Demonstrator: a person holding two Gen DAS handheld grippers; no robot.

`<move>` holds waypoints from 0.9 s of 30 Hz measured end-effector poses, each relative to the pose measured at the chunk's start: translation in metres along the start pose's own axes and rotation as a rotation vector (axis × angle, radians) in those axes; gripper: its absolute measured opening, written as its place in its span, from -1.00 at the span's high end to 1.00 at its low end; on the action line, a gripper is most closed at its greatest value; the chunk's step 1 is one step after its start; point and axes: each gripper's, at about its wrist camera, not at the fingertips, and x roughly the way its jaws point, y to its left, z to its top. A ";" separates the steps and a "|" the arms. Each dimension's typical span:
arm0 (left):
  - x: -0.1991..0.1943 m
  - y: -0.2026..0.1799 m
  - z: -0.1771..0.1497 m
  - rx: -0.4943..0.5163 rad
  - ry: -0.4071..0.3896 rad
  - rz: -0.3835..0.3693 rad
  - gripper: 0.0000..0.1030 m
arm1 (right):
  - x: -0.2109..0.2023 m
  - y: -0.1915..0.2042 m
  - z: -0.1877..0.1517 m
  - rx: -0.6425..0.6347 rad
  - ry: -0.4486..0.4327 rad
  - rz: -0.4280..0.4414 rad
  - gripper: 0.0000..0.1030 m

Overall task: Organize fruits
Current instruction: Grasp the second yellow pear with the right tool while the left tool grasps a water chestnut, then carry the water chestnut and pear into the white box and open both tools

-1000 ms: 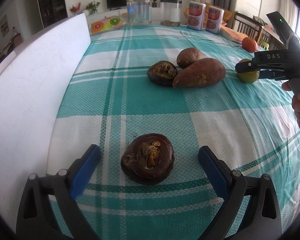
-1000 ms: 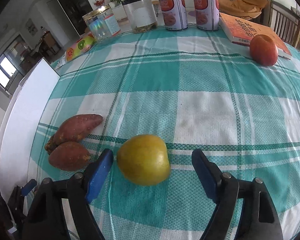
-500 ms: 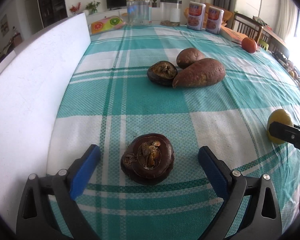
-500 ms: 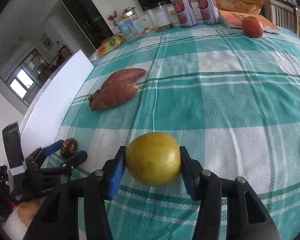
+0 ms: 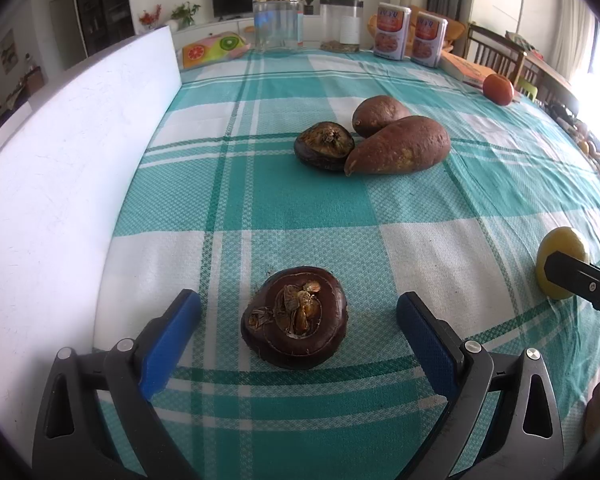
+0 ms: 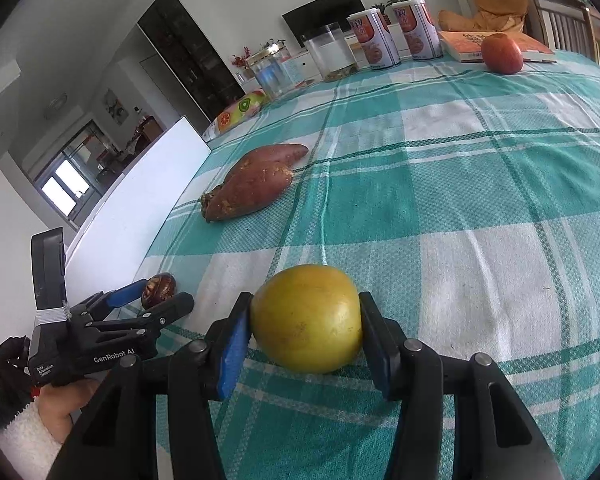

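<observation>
My right gripper (image 6: pixel 305 322) is shut on a yellow-green round fruit (image 6: pixel 306 316), held low over the checked cloth; the fruit also shows at the right edge of the left wrist view (image 5: pixel 560 258). My left gripper (image 5: pixel 298 326) is open, its blue pads either side of a dark brown water chestnut (image 5: pixel 294 322) on the cloth, not touching it. The chestnut also shows in the right wrist view (image 6: pixel 159 285). A second dark chestnut (image 5: pixel 324 145) lies against two sweet potatoes (image 5: pixel 398 145) mid-table. A red-orange fruit (image 6: pixel 501 54) sits far right.
A white board (image 5: pixel 72 168) stands along the table's left edge. At the far end stand a glass jar (image 5: pixel 278 22), a clear container (image 5: pixel 341 24), two printed cans (image 5: pixel 410 32), a fruit-print packet (image 5: pixel 212 46) and a book (image 6: pixel 496 42).
The right gripper closed on the yellow-green fruit and carried it from mid-table toward the near side, beside the left gripper. The left gripper and its chestnut have not moved.
</observation>
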 end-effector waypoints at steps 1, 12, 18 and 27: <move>0.000 0.000 0.000 0.000 0.000 -0.002 -0.91 | 0.000 -0.001 0.000 0.003 -0.001 0.004 0.00; -0.016 -0.002 -0.002 0.049 0.018 -0.044 0.10 | -0.001 -0.004 -0.001 0.018 -0.002 0.020 0.00; -0.055 0.006 -0.016 -0.028 -0.034 -0.139 0.11 | -0.002 -0.008 -0.001 0.044 -0.007 0.048 0.00; -0.164 0.080 -0.005 -0.234 -0.177 -0.218 0.11 | 0.006 0.024 0.007 0.153 0.083 0.135 0.00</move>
